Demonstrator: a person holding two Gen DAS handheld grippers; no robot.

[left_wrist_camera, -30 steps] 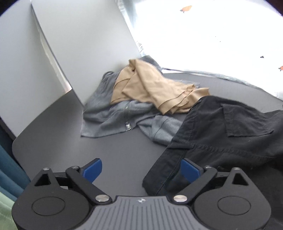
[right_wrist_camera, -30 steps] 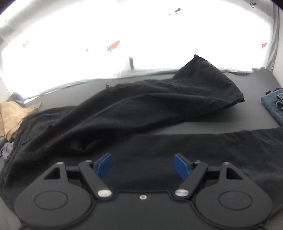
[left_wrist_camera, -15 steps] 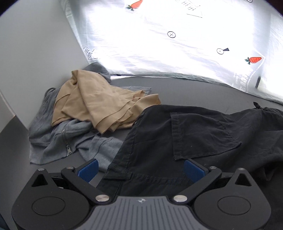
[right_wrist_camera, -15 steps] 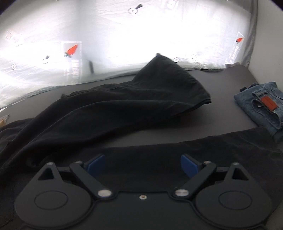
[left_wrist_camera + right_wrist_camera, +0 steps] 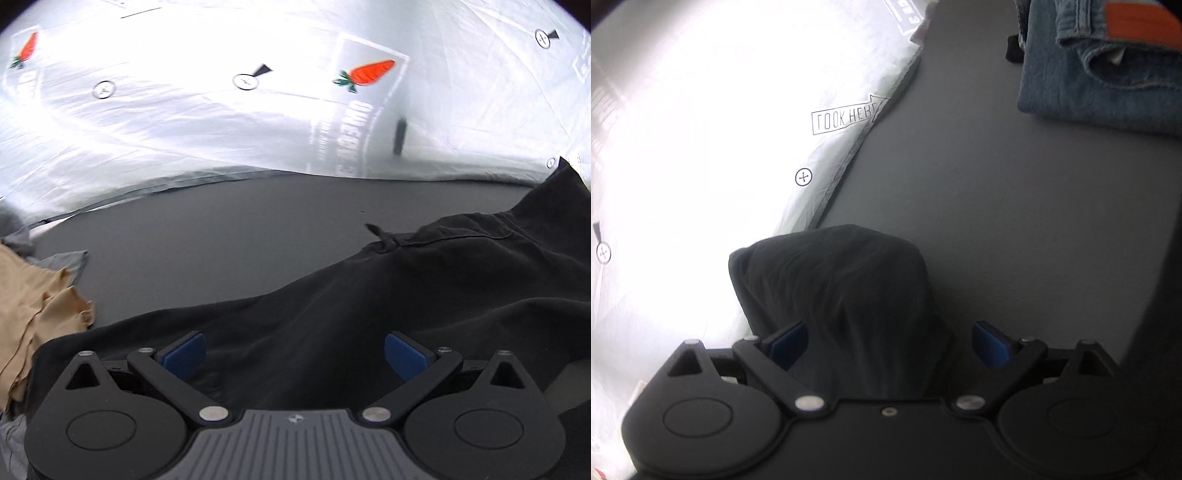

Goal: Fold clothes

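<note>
Black trousers (image 5: 424, 295) lie spread across the dark grey table (image 5: 221, 229). My left gripper (image 5: 295, 350) hovers over their near part, jaws wide open, and its blue pads (image 5: 184, 352) press on nothing. In the right wrist view the end of a black trouser leg (image 5: 834, 280) humps up just ahead of my right gripper (image 5: 890, 339). The right jaws are opening; the black cloth lies between and under them, and neither pad squeezes it.
A tan garment (image 5: 33, 314) on a grey one (image 5: 62, 258) lies at the left. Folded blue jeans (image 5: 1100, 74) with an orange patch sit at the table's far right. A bright white printed sheet (image 5: 221, 129) backs the table, close beside the leg end (image 5: 683, 147).
The left gripper has swung right, from the tan and grey pile to over the black trousers. The right gripper has rolled and moved to the leg end by the sheet, jaws spreading wider.
</note>
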